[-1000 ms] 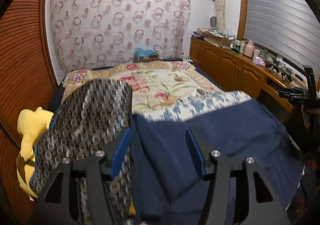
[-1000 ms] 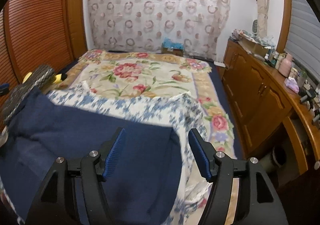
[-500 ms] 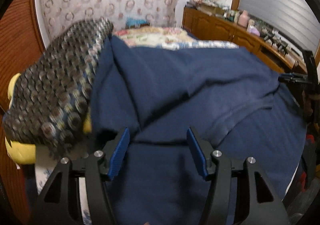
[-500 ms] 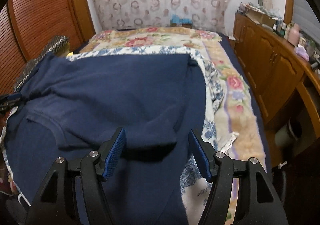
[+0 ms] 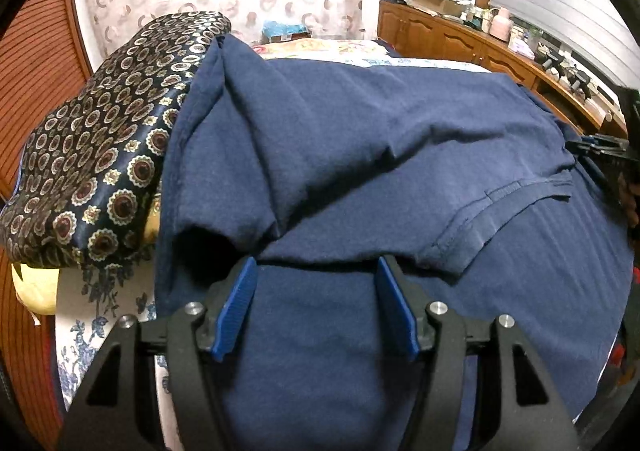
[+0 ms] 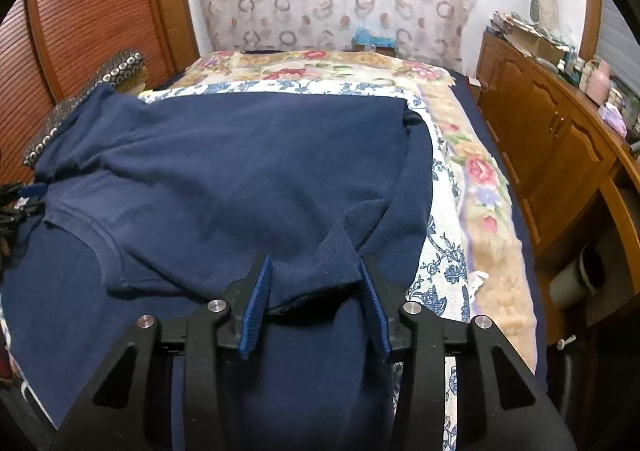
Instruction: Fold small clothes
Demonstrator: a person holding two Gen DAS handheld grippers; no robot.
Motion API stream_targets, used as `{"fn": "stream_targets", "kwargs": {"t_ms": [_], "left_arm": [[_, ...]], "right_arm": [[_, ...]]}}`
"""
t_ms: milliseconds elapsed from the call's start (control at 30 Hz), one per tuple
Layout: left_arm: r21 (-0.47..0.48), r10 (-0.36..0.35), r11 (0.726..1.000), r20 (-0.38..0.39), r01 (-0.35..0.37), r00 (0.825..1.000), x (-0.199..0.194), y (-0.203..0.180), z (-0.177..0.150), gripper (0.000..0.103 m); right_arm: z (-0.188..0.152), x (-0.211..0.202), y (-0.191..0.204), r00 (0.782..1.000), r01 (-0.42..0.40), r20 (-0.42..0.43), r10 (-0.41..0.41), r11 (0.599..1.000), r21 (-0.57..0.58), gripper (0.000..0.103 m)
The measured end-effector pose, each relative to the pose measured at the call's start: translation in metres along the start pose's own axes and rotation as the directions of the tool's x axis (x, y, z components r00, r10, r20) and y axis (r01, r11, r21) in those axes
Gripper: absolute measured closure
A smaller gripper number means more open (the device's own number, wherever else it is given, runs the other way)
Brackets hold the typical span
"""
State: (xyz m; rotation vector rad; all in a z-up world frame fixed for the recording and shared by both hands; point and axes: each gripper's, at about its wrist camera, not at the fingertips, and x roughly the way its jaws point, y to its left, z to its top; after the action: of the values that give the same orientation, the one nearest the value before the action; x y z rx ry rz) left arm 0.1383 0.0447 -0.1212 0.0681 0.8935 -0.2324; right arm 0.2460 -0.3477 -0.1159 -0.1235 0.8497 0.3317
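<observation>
A navy shirt [image 5: 380, 139] lies spread on the bed, its upper part folded over the lower part, with the neckline seam [image 5: 480, 219] showing. My left gripper [image 5: 316, 267] hovers low over the shirt's left sleeve area. Its jaws are wide and still opening, with cloth under them and nothing pinched. My right gripper [image 6: 314, 265] is down on the shirt [image 6: 240, 155] at its right side. Its jaws are closing, and a raised fold of navy cloth stands between them, not clamped by the pads. Each gripper shows at the edge of the other's view.
A dark patterned cushion [image 5: 100, 155] lies against the shirt's left side, over something yellow [image 5: 32, 287]. The floral bedspread [image 6: 484, 187] runs along the right. Wooden cabinets [image 6: 560, 155] with cluttered tops line the right wall, a curtain hangs behind, and a wooden slatted wall stands on the left.
Both grippers have come down from above the bed onto the shirt, which now lies flatter and folded over. The right jaws have narrowed around a fold.
</observation>
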Motion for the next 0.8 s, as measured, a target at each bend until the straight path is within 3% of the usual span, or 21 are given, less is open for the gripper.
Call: {"fn": "stream_targets", "kwargs": {"t_ms": [133, 233, 367, 567, 600, 700, 767, 800], "left_arm": [[-0.011, -0.006, 1.000, -0.004, 0.006, 1.000, 0.000, 0.002, 0.002, 0.041], [-0.083, -0.034, 0.996, 0.009, 0.034, 0.999, -0.004, 0.014, 0.002, 0.042], [-0.175, 0.034, 0.984, 0.023, -0.030, 0.999, -0.004, 0.030, 0.004, 0.042], [-0.212, 0.029, 0.977, 0.061, -0.015, 0.998, -0.009, 0.043, 0.010, 0.042], [-0.207, 0.021, 0.978, 0.074, -0.005, 0.997, -0.010, 0.043, 0.012, 0.043], [-0.192, 0.014, 0.981, 0.106, 0.007, 0.994, -0.015, 0.042, 0.011, 0.062], [-0.192, 0.027, 0.981, 0.110, -0.005, 0.994, -0.015, 0.045, 0.015, 0.069], [-0.196, 0.030, 0.981, 0.103, -0.009, 0.994, -0.014, 0.047, 0.015, 0.071]], "right_arm": [[0.000, 0.002, -0.004, 1.000, -0.001, -0.007, 0.002, 1.000, 0.015, 0.059], [-0.001, 0.002, -0.005, 1.000, 0.004, -0.010, -0.004, 1.000, 0.016, 0.059], [0.000, 0.003, 0.000, 1.000, 0.026, -0.013, -0.026, 1.000, -0.003, 0.058], [0.000, 0.004, 0.000, 1.000, 0.020, -0.011, -0.020, 1.000, 0.005, 0.058], [0.000, 0.004, 0.001, 1.000, 0.020, -0.011, -0.020, 1.000, 0.005, 0.058], [0.000, 0.004, 0.000, 1.000, 0.022, -0.009, -0.022, 1.000, 0.006, 0.059], [0.000, 0.002, -0.002, 1.000, 0.026, -0.003, -0.026, 1.000, 0.011, 0.064], [0.000, 0.002, -0.003, 0.999, 0.035, 0.001, -0.035, 0.999, 0.016, 0.071]]}}
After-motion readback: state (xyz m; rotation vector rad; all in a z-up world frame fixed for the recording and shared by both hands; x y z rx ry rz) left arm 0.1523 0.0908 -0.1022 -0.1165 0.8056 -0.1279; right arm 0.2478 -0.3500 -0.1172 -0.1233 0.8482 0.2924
